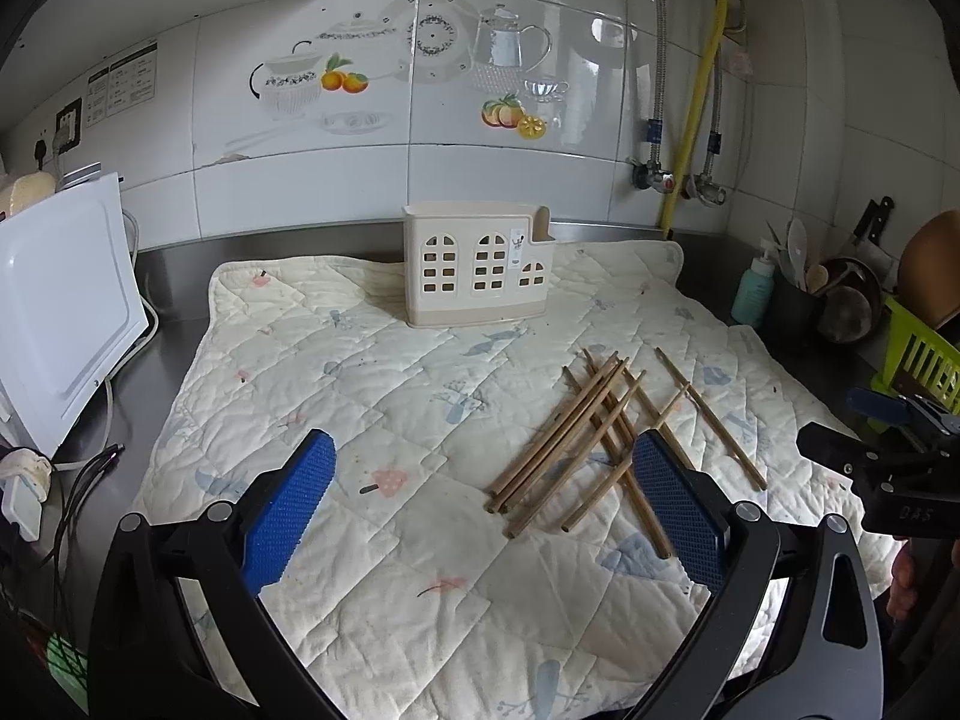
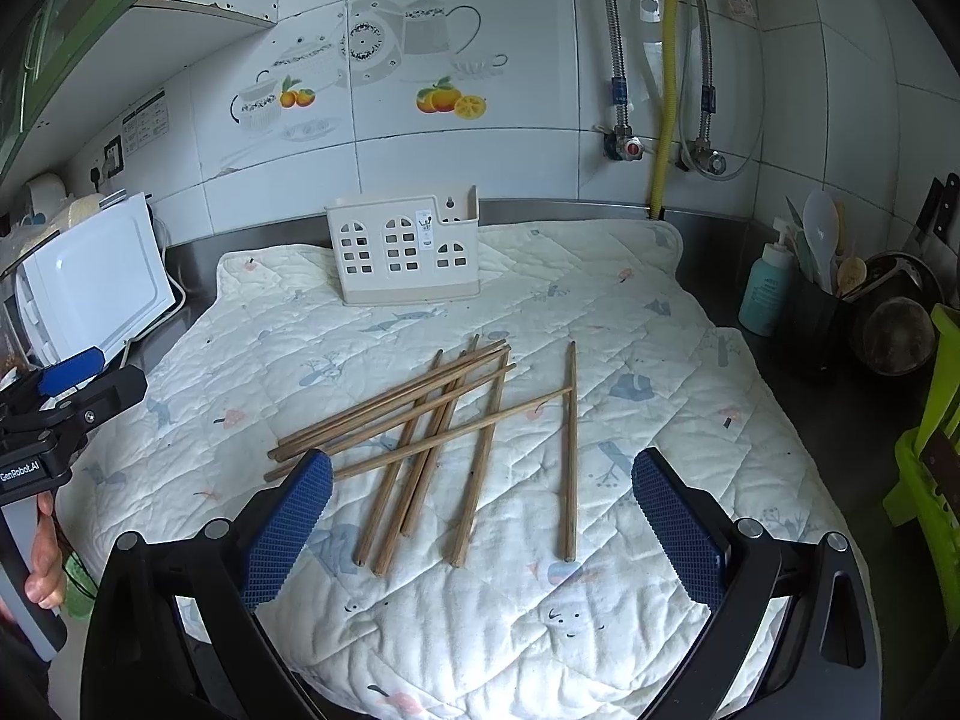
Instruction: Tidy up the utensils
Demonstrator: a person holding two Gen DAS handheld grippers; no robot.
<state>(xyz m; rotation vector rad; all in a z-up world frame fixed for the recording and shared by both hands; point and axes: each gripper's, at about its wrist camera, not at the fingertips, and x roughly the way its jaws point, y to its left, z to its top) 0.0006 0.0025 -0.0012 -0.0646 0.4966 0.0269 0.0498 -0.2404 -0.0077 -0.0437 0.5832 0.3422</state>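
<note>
On the left, the left tool (image 1: pixel 483 501) is wide open and holds nothing; it hangs above the quilted white cloth with pale prints (image 1: pixel 372 396) that covers the steel bench (image 1: pixel 174 276). Behind, near the tiled wall, the cream plastic utensil holder with window-shaped holes (image 2: pixel 408 252) stands upright and looks empty. In the middle of the cloth lies the loose pile of brown wooden chopsticks (image 2: pixel 432 432), crossing one another, and one single chopstick (image 2: pixel 569 450) lies apart on the right side of it. The right tool (image 2: pixel 482 519) is also wide open and empty, just above the near ends of the pile.

The step in hand is probably the first pick. I think it is better to take the single chopstick, because nothing crosses it. The fingers should close across its middle, low to the cloth, so it does not roll or tip.
</note>
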